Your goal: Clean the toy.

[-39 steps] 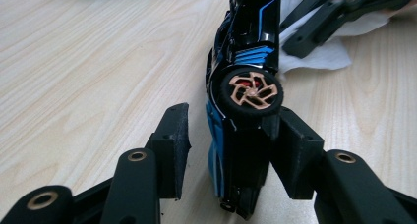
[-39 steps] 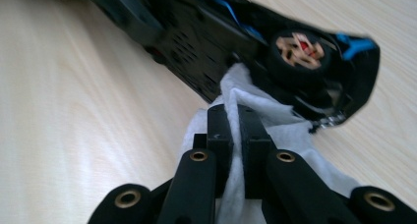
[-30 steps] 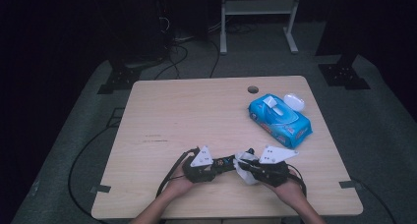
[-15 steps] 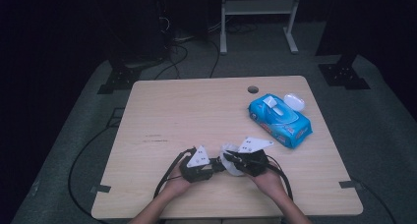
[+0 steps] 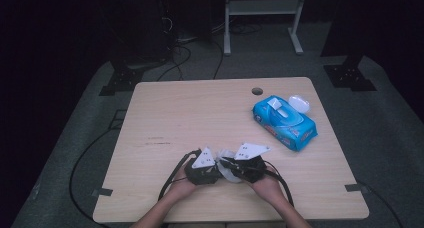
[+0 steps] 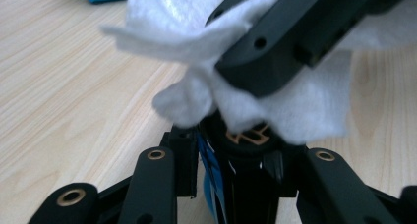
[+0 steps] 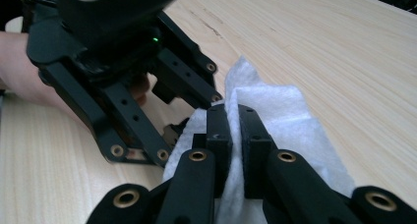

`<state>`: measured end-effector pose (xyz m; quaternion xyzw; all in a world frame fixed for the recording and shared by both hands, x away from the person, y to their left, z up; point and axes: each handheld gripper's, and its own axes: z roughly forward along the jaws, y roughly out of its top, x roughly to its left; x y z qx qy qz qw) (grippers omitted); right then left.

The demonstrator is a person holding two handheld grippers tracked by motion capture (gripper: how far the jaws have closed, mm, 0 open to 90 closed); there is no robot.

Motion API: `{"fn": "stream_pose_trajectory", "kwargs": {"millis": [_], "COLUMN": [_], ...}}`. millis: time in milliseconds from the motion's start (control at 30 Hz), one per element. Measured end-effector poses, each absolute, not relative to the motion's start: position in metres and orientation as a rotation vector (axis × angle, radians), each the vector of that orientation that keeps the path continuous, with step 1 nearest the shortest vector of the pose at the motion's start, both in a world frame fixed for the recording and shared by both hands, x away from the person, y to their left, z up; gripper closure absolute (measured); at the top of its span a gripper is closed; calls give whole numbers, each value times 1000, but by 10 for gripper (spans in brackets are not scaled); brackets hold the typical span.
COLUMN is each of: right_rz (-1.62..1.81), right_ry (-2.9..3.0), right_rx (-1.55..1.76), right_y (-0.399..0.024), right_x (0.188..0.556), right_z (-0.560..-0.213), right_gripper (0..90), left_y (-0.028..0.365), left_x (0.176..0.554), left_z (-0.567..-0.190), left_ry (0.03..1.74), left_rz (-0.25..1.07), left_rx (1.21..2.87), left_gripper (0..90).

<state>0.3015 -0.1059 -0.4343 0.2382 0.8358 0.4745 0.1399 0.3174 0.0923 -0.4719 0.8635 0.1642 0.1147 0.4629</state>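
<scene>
White wet wipe [image 5: 226, 164], crumpled and folded, at table's [image 5: 200, 113] near edge. Right gripper [image 7: 235, 121] clamped on it; left gripper [image 6: 231, 145] nearly closed, jaws just easing apart, on a small dark object under the wipe.

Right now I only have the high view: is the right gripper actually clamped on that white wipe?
Observer: Yes. In the right gripper view, the right gripper has its jaws shut on a fold of the white wipe.
Operator: Left one holding anything?
Observer: The left gripper has a small dark object with orange marking between its jaws. They have just been opening slightly, but the pads look pressed on it. I can't tell what it is.
Operator: Wipe touching it?
Observer: The wipe drapes over the object's top.
</scene>
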Motion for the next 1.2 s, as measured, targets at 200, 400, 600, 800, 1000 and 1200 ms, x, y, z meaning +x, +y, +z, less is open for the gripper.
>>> {"fn": "stream_pose_trajectory", "kwargs": {"millis": [200,400,600,800,1000,1200], "right_rz": [1307,1354,1304,1375,1417,1317], "right_ry": [2355,2358,2357,2354,2404,2329], "right_rx": [775,757,776,828,735,810], "right_y": [-127,-111,-122,-120,-99,-126], "right_x": [306,301,307,306,301,308], "right_z": [-434,-435,-434,-436,-437,-435], "right_gripper": [849,847,849,848,847,848], "left_y": [95,95,97,95,96,97], "left_x": [316,317,317,317,317,317], "left_z": [-471,-471,-469,-468,-468,-468], "left_ry": [399,407,404,399,394,404], "left_rz": [293,295,303,308,306,297], "left_rx": [2120,2120,2117,2127,2127,2126], "left_gripper": [646,646,656,662,664,665]}}
